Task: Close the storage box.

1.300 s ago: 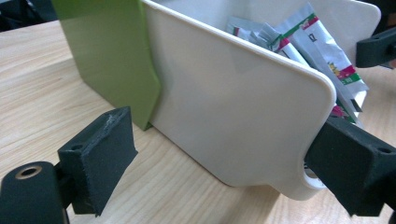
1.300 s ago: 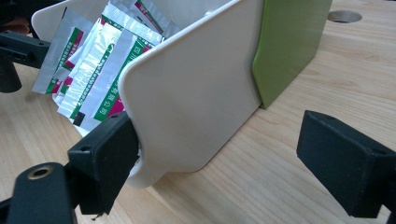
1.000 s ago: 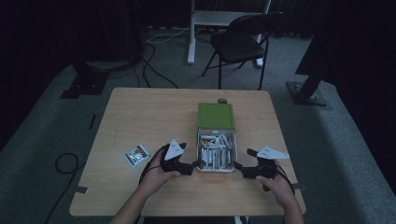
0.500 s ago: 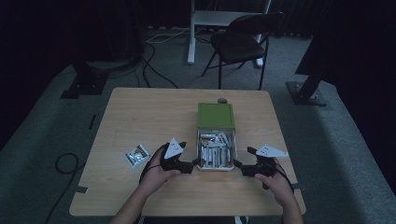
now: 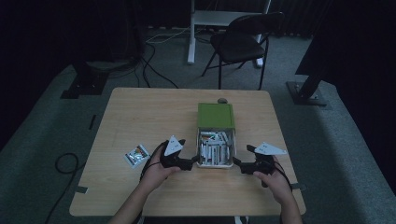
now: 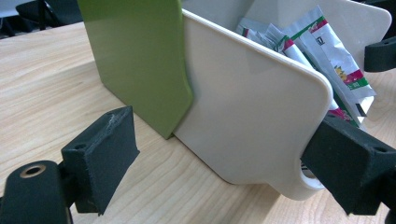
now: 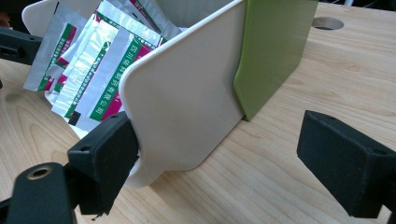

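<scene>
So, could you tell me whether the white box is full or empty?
Full: the white box holds many sachets packed on edge.

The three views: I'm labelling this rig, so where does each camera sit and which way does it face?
High view: above the person's side, facing forward-down on the table; forearms, both hands.
Left gripper view: rides the left gripper, facing the white box; own jaws.
Right gripper view: rides the right gripper, facing the box's opposite side; own jaws.
All share the packets.

Cream box (image 6: 252, 112) with green lid (image 6: 135, 56); sachets (image 7: 93, 60) silver, green, seemingly magenta.
</scene>
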`<action>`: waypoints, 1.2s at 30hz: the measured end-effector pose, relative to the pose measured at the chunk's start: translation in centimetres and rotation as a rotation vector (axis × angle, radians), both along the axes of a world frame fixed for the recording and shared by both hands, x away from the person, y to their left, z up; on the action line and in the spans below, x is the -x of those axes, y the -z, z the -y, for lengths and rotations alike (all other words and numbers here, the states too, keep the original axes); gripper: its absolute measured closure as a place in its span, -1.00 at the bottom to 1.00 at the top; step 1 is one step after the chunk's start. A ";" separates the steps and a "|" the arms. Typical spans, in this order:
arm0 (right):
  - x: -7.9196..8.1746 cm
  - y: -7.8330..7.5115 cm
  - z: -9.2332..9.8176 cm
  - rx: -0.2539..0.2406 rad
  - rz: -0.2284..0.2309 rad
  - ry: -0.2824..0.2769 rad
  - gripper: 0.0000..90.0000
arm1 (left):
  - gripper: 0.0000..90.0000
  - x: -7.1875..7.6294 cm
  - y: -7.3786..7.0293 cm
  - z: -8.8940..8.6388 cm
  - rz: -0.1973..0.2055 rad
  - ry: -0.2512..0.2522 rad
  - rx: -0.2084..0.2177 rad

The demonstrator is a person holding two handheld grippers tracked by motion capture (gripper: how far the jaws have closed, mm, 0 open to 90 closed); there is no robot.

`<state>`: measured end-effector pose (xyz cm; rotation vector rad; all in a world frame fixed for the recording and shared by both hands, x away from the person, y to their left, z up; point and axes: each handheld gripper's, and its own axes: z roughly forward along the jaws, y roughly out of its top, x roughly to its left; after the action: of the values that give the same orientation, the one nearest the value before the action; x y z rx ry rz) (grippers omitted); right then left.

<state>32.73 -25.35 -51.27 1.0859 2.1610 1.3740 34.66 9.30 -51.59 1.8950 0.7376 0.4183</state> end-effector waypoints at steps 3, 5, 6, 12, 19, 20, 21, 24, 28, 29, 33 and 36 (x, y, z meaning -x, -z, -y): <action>-0.1 0.0 0.0 -0.001 -0.001 0.005 -0.72 | -0.74 -0.2 0.0 0.0 -0.001 -0.001 0.001; -0.2 0.0 0.0 0.000 0.001 0.007 -0.72 | -0.74 -0.3 0.0 0.0 -0.003 -0.003 0.002; -0.2 0.0 0.0 0.000 0.001 0.008 -0.72 | -0.75 -0.4 0.0 0.0 -0.004 -0.003 0.003; -0.5 0.0 0.0 0.000 0.003 0.019 -0.72 | -0.77 -0.7 0.1 0.1 -0.003 -0.003 0.007; -0.9 -0.1 0.0 -0.002 0.004 0.033 -0.72 | -0.77 -1.2 0.0 0.2 -0.011 -0.006 0.012; -1.1 0.0 0.0 -0.004 0.001 0.036 -0.72 | -0.77 -1.4 -0.1 0.3 -0.020 -0.011 0.013; -1.1 0.0 0.0 -0.002 0.002 0.037 -0.72 | -0.77 -1.5 -0.2 0.3 -0.015 -0.012 0.010; -1.2 -0.1 0.0 -0.001 0.003 0.038 -0.72 | -0.77 -1.7 -0.3 0.2 -0.017 -0.017 0.019; -1.5 -0.3 -0.1 0.001 0.003 0.043 -0.72 | -0.76 -2.0 -0.4 0.3 -0.021 -0.026 0.025; -1.6 -0.3 -0.1 -0.001 0.004 0.046 -0.72 | -0.76 -2.0 -0.4 0.3 -0.021 -0.026 0.025; -1.8 -0.4 -0.1 -0.002 0.004 0.053 -0.72 | -0.77 -2.3 -0.7 0.3 -0.018 -0.032 0.022; -2.0 -0.5 -0.1 0.001 0.008 0.054 -0.71 | -0.77 -2.6 -0.8 0.4 -0.019 -0.031 0.023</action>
<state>34.69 -25.20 -50.76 1.1277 2.1113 1.3511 37.23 8.93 -50.78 1.8707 0.7821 0.4103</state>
